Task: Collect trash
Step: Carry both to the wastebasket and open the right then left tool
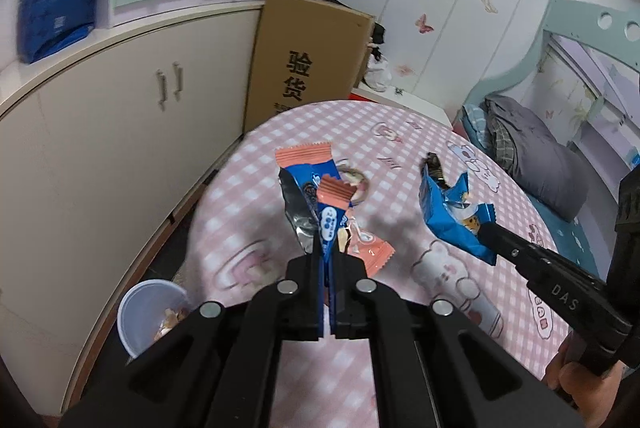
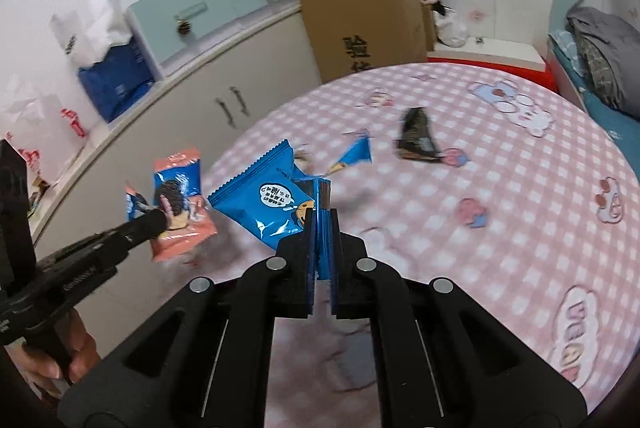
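Both grippers are over a table (image 1: 400, 131) covered in a pink checked cloth with cartoon prints.

Left gripper (image 1: 330, 248): clenched on snack wrappers. At least two orange-and-blue wrappers (image 1: 308, 175) stick up out of the jaws, one larger with a torn silver inside showing, one smaller in front of it. Both are lifted clear of the cloth. Another orange wrapper (image 1: 370, 252) shows just right of the fingertips; whether it lies on the cloth or hangs from the jaws, I cannot tell.

Right gripper (image 2: 322, 228): clamped on a torn blue wrapper (image 2: 264, 203) with a speech-bubble print. The wrapper fans out to the left of the jaws, above the cloth. In the left wrist view it hangs from the black fingertips at the right.

A dark wrapper (image 2: 418, 137) lies on the cloth farther out, apart from both grippers.

A white plastic cup (image 1: 140, 316) sits low at the left of the left gripper, off the table edge, with a few scraps inside.

Behind: a cream cabinet (image 1: 120, 131) along the left, a tall cardboard box (image 1: 308, 55) at the far end of the table, a bed (image 1: 560, 163) with a grey blanket at the right.

A hand (image 2: 56, 360) grips the left gripper's handle.
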Tool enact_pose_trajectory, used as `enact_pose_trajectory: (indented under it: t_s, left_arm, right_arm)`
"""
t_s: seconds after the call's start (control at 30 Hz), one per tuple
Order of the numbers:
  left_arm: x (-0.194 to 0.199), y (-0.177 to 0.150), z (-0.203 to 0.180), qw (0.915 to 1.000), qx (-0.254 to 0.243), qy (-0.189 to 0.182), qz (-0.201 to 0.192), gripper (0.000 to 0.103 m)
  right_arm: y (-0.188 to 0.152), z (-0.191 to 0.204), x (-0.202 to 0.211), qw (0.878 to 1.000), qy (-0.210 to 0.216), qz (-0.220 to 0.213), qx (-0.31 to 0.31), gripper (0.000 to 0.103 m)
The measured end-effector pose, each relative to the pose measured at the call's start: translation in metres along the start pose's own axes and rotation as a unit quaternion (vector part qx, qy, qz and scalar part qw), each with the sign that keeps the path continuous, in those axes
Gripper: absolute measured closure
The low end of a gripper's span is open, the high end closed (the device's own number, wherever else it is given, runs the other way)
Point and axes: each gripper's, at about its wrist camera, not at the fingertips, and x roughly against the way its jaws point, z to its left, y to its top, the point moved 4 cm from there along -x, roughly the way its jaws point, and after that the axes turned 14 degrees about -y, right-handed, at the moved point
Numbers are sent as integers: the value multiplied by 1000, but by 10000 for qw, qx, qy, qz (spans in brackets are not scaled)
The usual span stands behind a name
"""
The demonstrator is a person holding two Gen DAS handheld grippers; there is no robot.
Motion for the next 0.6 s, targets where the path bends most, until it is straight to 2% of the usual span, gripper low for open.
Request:
enact_pose_trajectory:
  t_s: [0.13, 0.33, 0.43, 0.6]
  left_arm:
    - [26, -9, 26, 9997, 195, 149, -95, 101]
    - [66, -28, 86, 9964, 684, 420, -269, 101]
    - [83, -42, 123, 9926, 972, 658, -300, 101]
    - [94, -62, 177, 9849, 1365, 1030, -261, 101]
  right_arm:
    - [-8, 46, 8, 9994, 280, -56, 220, 98]
    - [-27, 123, 10, 9952, 746, -41, 638, 98]
    - [-41, 168, 0, 9912, 990, 85, 869, 98]
    - [-67, 226, -17, 9852, 1155, 231, 1246, 98]
